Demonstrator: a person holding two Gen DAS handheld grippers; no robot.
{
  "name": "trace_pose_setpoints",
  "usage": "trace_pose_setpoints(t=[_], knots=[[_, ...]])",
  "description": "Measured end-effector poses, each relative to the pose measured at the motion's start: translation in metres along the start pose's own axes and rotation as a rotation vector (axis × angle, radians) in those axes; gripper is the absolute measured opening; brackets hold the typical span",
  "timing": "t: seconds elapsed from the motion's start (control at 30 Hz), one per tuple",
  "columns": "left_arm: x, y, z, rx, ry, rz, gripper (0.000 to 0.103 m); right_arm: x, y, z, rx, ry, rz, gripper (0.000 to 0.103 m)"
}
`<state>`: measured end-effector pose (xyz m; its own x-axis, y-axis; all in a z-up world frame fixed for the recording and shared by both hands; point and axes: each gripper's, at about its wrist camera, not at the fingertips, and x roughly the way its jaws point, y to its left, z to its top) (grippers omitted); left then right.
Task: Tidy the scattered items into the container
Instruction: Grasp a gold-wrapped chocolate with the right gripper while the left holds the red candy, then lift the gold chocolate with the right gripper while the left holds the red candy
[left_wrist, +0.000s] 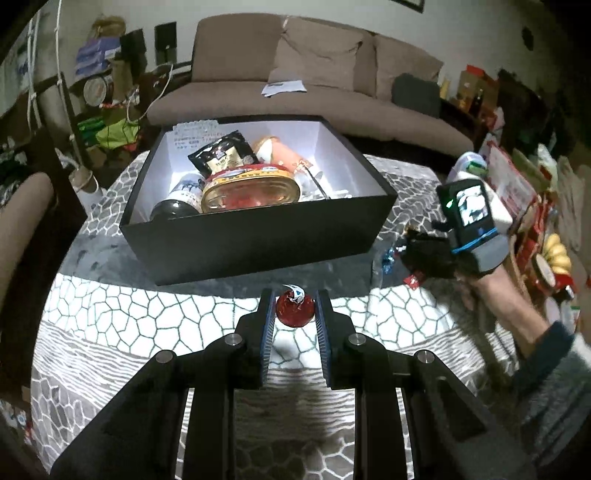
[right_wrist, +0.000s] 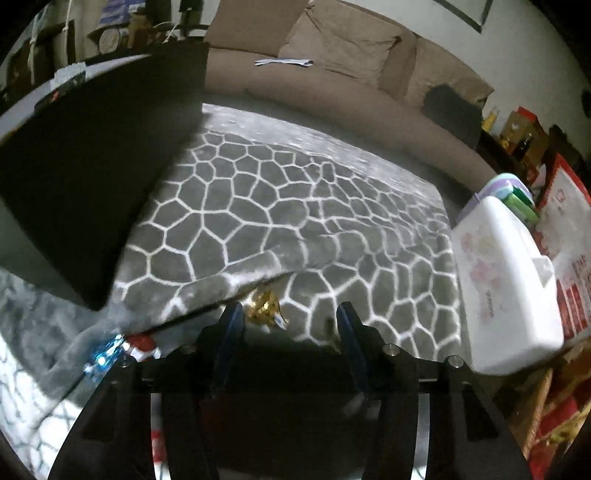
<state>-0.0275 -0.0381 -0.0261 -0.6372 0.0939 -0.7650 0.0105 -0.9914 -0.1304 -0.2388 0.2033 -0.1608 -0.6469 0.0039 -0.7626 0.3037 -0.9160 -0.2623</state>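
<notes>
- Behind the black box (left_wrist: 258, 236), farthest from both cameras, a brown sofa (left_wrist: 314, 66) spans the room, with papers (left_wrist: 283, 88) lying on its seat.
- Under the black box lies a grey blanket (left_wrist: 110, 306) with a pale cell pattern, covering the whole work surface.
- Black box: open-topped, white inside, standing on the blanket; it holds a dark bottle (left_wrist: 177, 201), an oval tin (left_wrist: 251, 188), a black pouch (left_wrist: 221, 155) and other items too crowded to tell apart.
- To the right of the black box, beyond the blanket's edge, stands a white plastic case (right_wrist: 506, 284).
- Left gripper (left_wrist: 294, 314): just in front of the black box's near wall, its fingers clamped on a red foil-wrapped candy (left_wrist: 293, 314), held clear of the blanket.
- Right gripper (right_wrist: 290, 321): beside the black box's right corner, held in a gloved hand (left_wrist: 436, 254); its fingers stand apart with nothing between the pads.
- Gold-wrapped candy (right_wrist: 264, 304): on the blanket right of the black box, just ahead of the right gripper's left fingertip.
- Blue-wrapped candy (right_wrist: 105, 352) and red-and-white wrapper (right_wrist: 142, 349): on the blanket near the box's right corner, left of the right gripper.
</notes>
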Motion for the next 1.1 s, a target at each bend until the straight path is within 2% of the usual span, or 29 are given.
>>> trace_pose_setpoints(t=[0.07,0.1,0.17,0.27,0.33,0.6,0.77,0.87,0.97,1.1], knots=[[0.000,-0.001,0.000,0.000,-0.001,-0.006,0.020,0.006,0.002,0.000,-0.013,-0.002,0.010,0.051],[0.000,-0.003,0.000,0.011,0.001,-0.002,0.020,0.009,0.004,0.000,-0.018,0.001,0.015,0.045],[0.000,-0.005,-0.002,0.020,-0.006,0.012,0.020,0.009,0.006,0.000,-0.003,-0.002,0.052,0.019],[0.000,-0.006,-0.001,0.026,-0.011,0.021,0.020,-0.006,0.015,0.003,-0.039,-0.015,0.029,0.020],[0.001,-0.006,-0.001,0.024,-0.015,0.032,0.020,-0.028,0.014,0.003,-0.034,-0.050,0.059,0.020],[-0.005,-0.014,0.003,0.037,-0.042,0.031,0.020,-0.137,0.001,-0.007,0.047,-0.177,0.124,0.020],[-0.006,-0.015,-0.003,0.081,-0.051,0.045,0.020,-0.197,0.008,-0.014,0.030,-0.180,0.145,0.020],[-0.006,-0.013,-0.006,0.084,-0.044,0.048,0.020,-0.239,0.013,-0.022,-0.006,-0.206,0.123,0.020],[-0.007,-0.015,-0.006,0.084,-0.046,0.044,0.020,-0.279,0.016,-0.035,-0.022,-0.260,0.033,0.020],[-0.012,-0.022,-0.004,0.091,-0.067,0.025,0.020,-0.300,0.019,-0.052,0.046,-0.246,0.038,0.020]])
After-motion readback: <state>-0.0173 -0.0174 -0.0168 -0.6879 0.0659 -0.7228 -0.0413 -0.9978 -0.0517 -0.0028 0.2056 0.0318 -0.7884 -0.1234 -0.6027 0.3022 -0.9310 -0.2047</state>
